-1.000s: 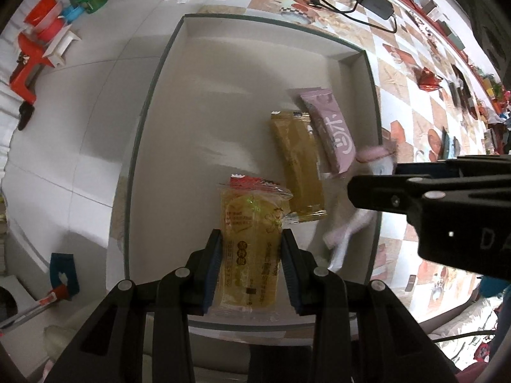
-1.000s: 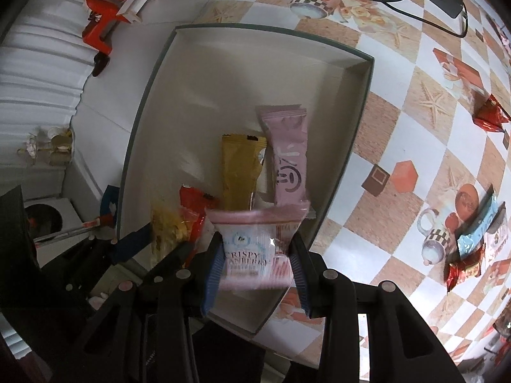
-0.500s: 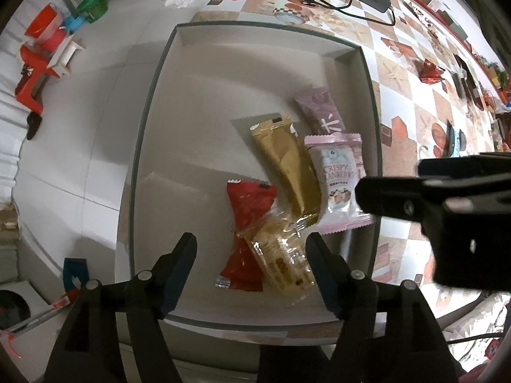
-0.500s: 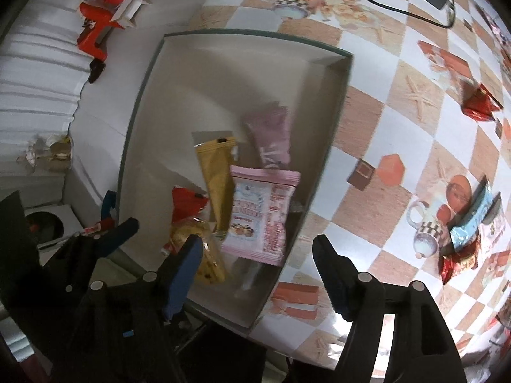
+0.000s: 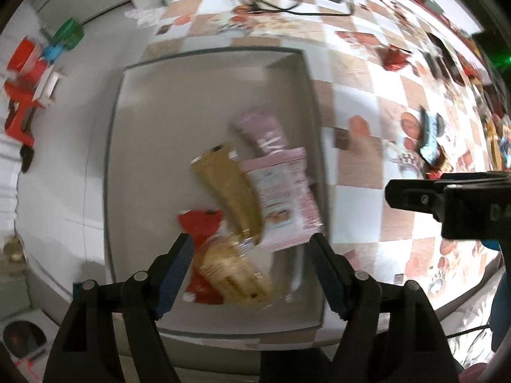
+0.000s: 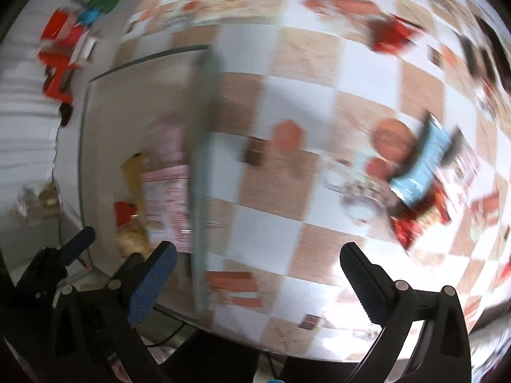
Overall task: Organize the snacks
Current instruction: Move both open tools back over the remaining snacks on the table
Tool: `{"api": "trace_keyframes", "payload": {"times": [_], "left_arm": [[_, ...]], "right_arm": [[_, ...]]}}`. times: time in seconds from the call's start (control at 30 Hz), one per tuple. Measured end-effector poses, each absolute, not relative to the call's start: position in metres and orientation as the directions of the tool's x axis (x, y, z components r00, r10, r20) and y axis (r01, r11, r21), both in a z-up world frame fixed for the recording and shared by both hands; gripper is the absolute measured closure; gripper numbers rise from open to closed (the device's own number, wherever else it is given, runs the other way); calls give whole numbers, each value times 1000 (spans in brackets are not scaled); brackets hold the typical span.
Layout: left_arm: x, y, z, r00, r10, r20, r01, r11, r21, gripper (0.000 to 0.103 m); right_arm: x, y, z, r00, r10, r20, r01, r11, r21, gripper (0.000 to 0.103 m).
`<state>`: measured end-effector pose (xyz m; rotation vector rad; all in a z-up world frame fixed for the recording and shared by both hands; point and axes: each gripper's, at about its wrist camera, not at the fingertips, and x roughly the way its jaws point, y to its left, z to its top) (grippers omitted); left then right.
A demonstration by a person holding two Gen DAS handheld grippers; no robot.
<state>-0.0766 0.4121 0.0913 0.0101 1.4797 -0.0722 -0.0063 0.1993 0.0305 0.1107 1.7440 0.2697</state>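
Here the left gripper was seen pointed down over the shallow white box, its jaws opening and parted wide with nothing clamped between them; a yellow snack packet lay on the box floor below the gap, untouched by the pads. Under that packet a red packet was partly covered, and beside them a gold bar packet, a pink-and-white packet and a mauve packet were crowded against the right-hand wall of the box. The right gripper was held over the checked cloth of the bench, just to the right of the box wall, its jaws opening to a very wide spread and nothing held in them. Farther right on the bench a loose heap of snacks was visible, with a light blue packet lying on top of red ones. Both views were heavily blurred, so no print could be read.
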Motion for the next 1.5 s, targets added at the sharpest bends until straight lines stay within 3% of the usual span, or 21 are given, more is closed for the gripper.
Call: {"api": "trace_keyframes", "payload": {"times": [0.63, 0.9, 1.13, 1.5], "left_arm": [[-38, 307, 87, 64, -71, -995, 257, 965, -53, 25], [-17, 276, 76, 47, -69, -996, 285, 957, -53, 25], [6, 272, 65, 37, -25, -999, 235, 972, -16, 25], [31, 223, 62, 27, -75, -997, 333, 941, -62, 25]], "right_arm": [[17, 3, -3, -165, 162, -973, 369, 925, 92, 0], [43, -25, -12, -152, 162, -975, 392, 916, 92, 0], [19, 2, -25, -192, 262, -946, 397, 902, 169, 0], [-17, -41, -41, -222, 153, -963, 380, 923, 59, 0]]}}
